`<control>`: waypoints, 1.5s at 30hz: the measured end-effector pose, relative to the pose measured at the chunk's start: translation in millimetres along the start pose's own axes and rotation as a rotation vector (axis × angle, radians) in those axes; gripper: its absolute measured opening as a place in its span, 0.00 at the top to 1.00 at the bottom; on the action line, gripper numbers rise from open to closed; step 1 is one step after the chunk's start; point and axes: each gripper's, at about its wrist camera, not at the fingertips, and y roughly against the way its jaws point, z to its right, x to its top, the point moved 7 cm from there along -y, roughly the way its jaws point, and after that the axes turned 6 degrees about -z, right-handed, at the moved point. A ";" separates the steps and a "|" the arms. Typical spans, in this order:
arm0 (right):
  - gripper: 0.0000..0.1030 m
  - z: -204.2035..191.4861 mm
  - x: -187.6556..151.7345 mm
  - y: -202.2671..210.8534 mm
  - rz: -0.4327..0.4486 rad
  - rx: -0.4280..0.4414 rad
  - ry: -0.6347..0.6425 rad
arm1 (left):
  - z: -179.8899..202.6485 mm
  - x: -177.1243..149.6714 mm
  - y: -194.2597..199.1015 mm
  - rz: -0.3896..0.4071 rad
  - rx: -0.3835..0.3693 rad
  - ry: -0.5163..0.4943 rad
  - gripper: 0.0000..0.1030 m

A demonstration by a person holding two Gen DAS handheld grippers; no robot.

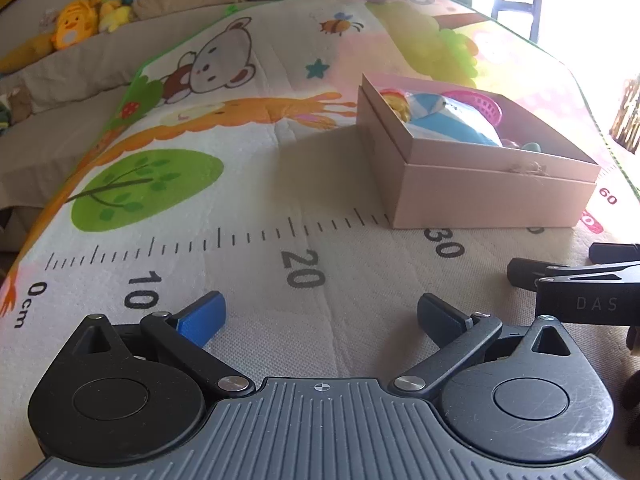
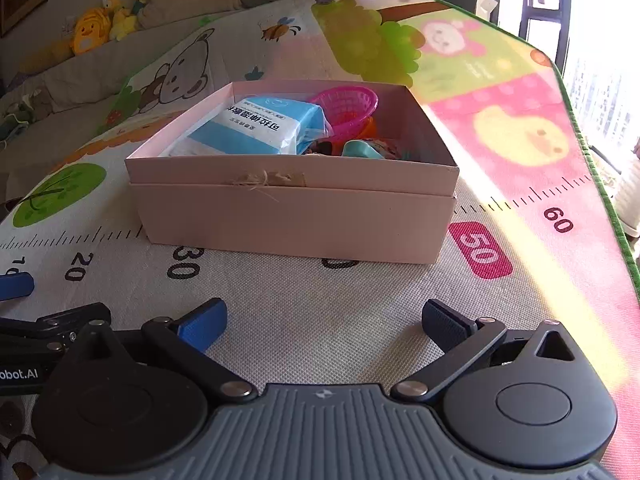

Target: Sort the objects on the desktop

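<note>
A pale pink cardboard box (image 2: 296, 216) stands on the play mat, seen also from the left side (image 1: 492, 196). Inside it lie a blue and white packet (image 2: 256, 128), a pink plastic basket (image 2: 348, 106), a teal piece (image 2: 358, 148) and other small toys. From the left wrist view the packet (image 1: 444, 120) and basket (image 1: 480, 106) show over the rim. My right gripper (image 2: 322, 326) is open and bare, short of the box's front wall. My left gripper (image 1: 320, 318) is open too, over bare mat left of the box.
The cartoon play mat (image 2: 500, 128) with a printed ruler covers the surface; its green edge (image 2: 600, 184) drops off at the right. Plush toys (image 1: 76, 26) line a sofa behind. The right gripper's arm (image 1: 580, 292) juts in at the left wrist view's right side.
</note>
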 end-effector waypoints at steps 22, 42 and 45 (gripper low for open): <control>0.00 -2.0 6.4 -7.5 0.020 0.007 0.008 | -0.5 -0.1 0.4 0.000 -0.001 0.000 0.00; 0.00 -2.4 6.7 -7.8 0.021 0.008 0.007 | -0.6 -0.2 0.4 0.001 -0.001 0.000 0.00; 0.00 -2.4 6.9 -7.8 0.021 0.008 0.007 | -0.4 -0.5 0.6 0.001 -0.001 0.001 0.00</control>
